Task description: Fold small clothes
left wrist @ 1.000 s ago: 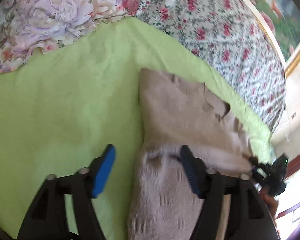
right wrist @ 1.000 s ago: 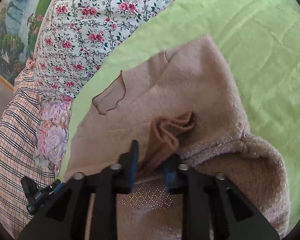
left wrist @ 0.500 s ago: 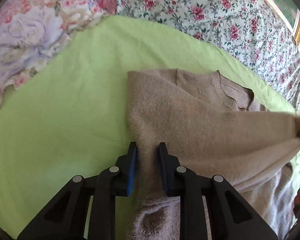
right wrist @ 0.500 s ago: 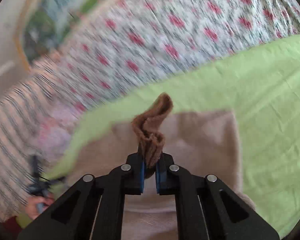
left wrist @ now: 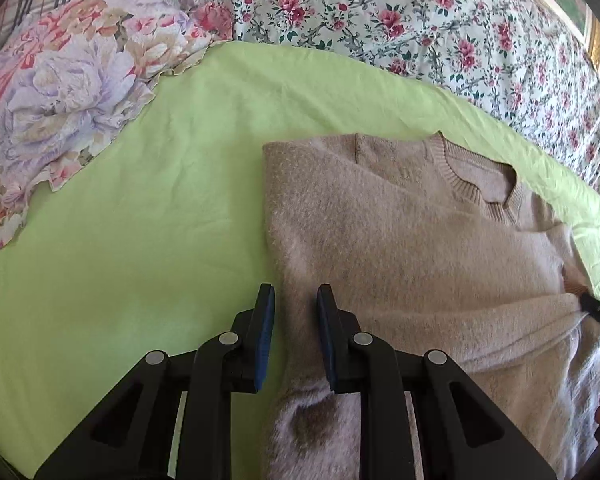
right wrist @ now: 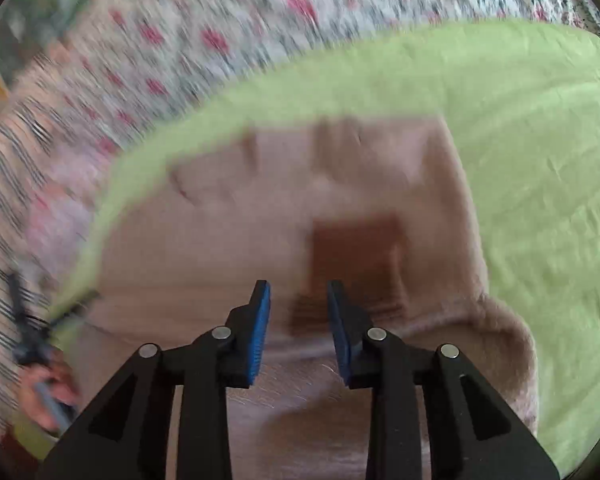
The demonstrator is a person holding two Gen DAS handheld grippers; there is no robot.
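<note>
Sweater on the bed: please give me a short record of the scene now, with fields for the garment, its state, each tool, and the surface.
garment: beige knit sweater
state: lies flat, neckline away from the camera, sleeve folded across the body
sleeve cuff: darker ribbed cuff rests on the body, free of the pads
left tool: slightly open, straddles the sweater's left edge
right tool: open, holds nothing, view blurred
surface: green sheet
background: floral bedding

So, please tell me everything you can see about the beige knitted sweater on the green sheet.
The beige fuzzy knitted sweater lies flat on the light green bed sheet, its ribbed round collar toward the floral quilt. One sleeve is folded across the chest; its darker ribbed cuff rests there. The left gripper straddles its edge, jaws slightly apart; the right gripper stands open by the cuff.
</note>
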